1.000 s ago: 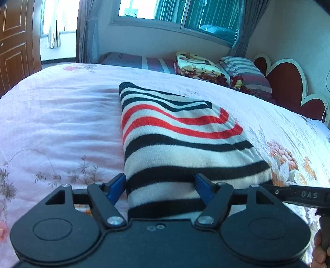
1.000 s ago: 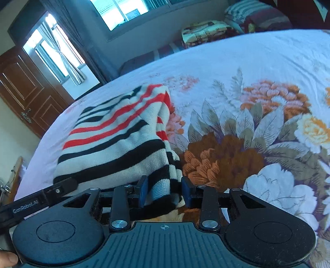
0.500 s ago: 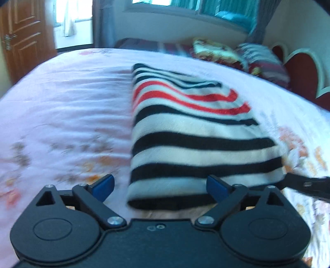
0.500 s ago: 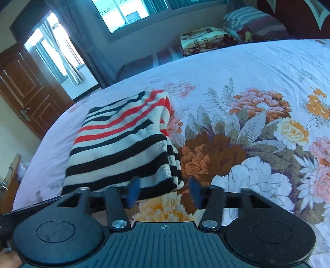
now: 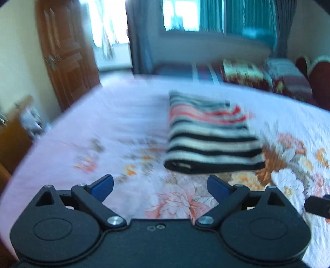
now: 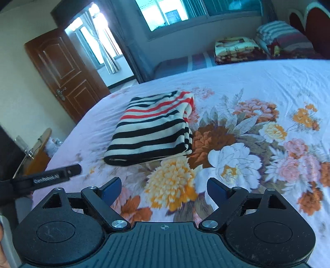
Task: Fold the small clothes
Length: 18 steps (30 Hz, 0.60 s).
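**Both grippers clear of the folded sweater**

Currently the striped sweater [image 6: 152,127] lies folded into a compact rectangle on the floral bedsheet [image 6: 257,86], black and cream bands nearest the cameras, red bands toward the far end. In the right wrist view it sits at about 11 o'clock from the right gripper [image 6: 164,190]; in the left wrist view, heavily motion-blurred, it sits at about 1 o'clock from the left gripper [image 5: 159,186].

Left gripper: jaws spread wide, nothing between the blue pads, only sheet visible in the gap. Near fold of the sweater is apart from its fingertips.

Right gripper: jaws opening, nothing between them, only the printed flowers show in the gap. Sweater well apart from its pads.

The left gripper's black finger, printed with white lettering, pokes into the right wrist view at 9 o'clock, just beside the sweater's near corner, not touching it.

Background, right wrist view: wooden door [image 6: 66,76] at 10 o'clock, window [image 6: 181,12] at 12, folded blankets [image 6: 237,49] at 1 o'clock past the bed's far edge, red headboard [image 6: 317,31] at 2.
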### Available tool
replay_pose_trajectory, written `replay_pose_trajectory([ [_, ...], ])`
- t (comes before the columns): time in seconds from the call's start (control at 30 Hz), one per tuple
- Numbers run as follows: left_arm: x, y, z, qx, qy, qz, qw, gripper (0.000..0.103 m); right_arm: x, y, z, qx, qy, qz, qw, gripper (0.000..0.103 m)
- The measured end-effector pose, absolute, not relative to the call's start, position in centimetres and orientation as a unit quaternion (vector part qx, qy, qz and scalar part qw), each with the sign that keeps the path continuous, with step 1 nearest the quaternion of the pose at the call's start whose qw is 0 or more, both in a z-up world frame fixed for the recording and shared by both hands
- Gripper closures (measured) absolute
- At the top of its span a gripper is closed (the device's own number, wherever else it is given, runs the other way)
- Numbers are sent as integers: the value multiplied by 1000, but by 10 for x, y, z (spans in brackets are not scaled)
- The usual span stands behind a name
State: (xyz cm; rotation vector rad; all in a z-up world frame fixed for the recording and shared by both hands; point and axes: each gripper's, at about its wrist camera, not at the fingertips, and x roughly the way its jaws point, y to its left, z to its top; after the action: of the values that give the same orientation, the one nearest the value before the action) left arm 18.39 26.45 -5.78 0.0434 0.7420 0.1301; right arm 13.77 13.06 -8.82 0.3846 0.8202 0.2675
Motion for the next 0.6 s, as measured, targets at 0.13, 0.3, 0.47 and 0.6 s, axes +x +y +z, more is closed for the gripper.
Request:
replay_pose_trajectory([
  [0.13,128,254,-17,-15,320,55,946,6,92,125,-53,147,361,135,911,13],
  [0.3,72,238,18,-11,286,51,957,6,28,127,-7,71,283,109,950,0],
  [0.47,36,226,31,1,287,41,957,6,-19,127,23,52,228,82,969,0],
  [0.6,14,228,33,-5,289,45,956,6,-34,125,30,62,220,66,971,0],
])
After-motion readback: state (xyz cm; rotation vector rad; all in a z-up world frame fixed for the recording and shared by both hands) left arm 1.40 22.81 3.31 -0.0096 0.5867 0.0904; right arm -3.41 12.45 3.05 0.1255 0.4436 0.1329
